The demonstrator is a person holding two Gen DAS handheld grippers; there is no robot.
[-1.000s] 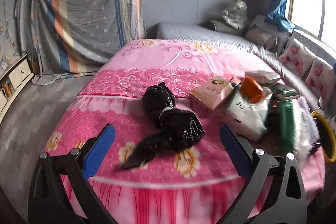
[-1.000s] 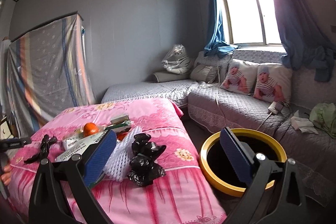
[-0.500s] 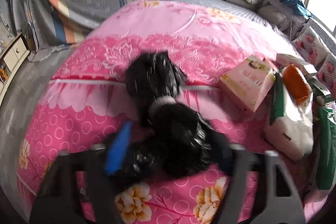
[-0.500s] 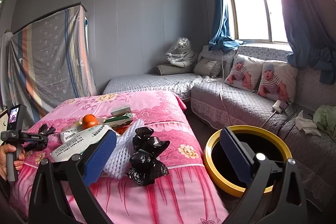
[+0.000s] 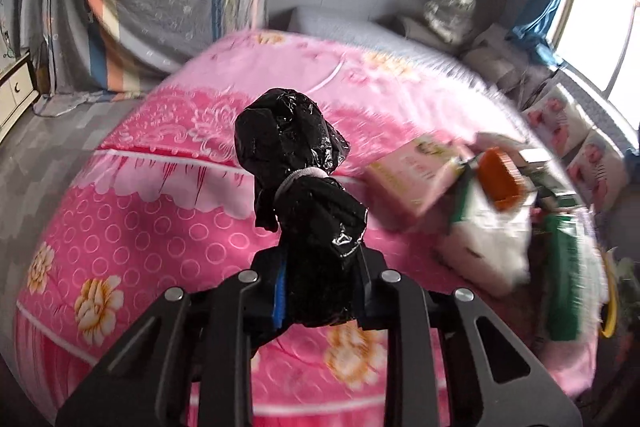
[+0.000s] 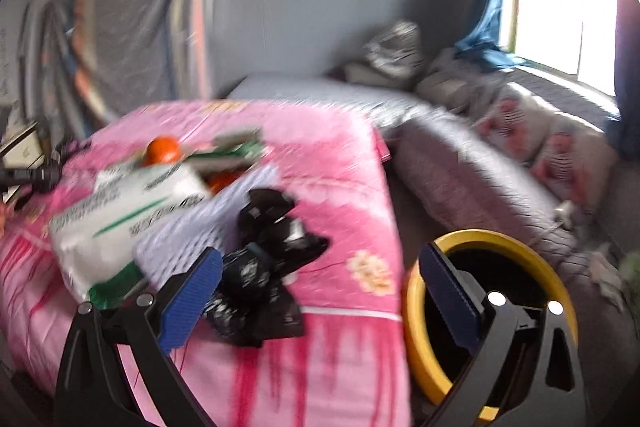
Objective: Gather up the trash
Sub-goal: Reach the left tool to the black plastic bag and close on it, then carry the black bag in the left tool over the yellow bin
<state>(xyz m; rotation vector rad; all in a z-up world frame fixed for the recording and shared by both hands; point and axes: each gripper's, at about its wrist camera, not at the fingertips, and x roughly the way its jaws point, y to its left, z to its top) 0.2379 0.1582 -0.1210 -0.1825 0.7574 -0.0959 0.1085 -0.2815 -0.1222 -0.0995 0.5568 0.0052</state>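
Both views blurred; L gripper (image 5: 320, 283) fingers had just closed on black trash bag (image 5: 308, 203), hiding its lower end, above pink bed (image 5: 160, 211); R gripper (image 6: 320, 291) fingers gaped, empty, near second black bag (image 6: 264, 263); yellow bin (image 6: 412, 311) beside bed.

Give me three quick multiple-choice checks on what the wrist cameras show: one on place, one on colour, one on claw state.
1. Where does the round bin stand?
A. On the bed
B. On the floor beside the bed
C. On the sofa

2. What colour is the bin's rim?
A. Yellow
B. Blue
C. Red

3. What is the left claw doing?
A. Standing open
B. Shut on nothing
C. Shut on the black bag

Answers: 1 B, it sits low past the pink bedspread's edge. 2 A, the ring is plainly yellow. 3 C, its jaws have just been closing and now pinch the bag.
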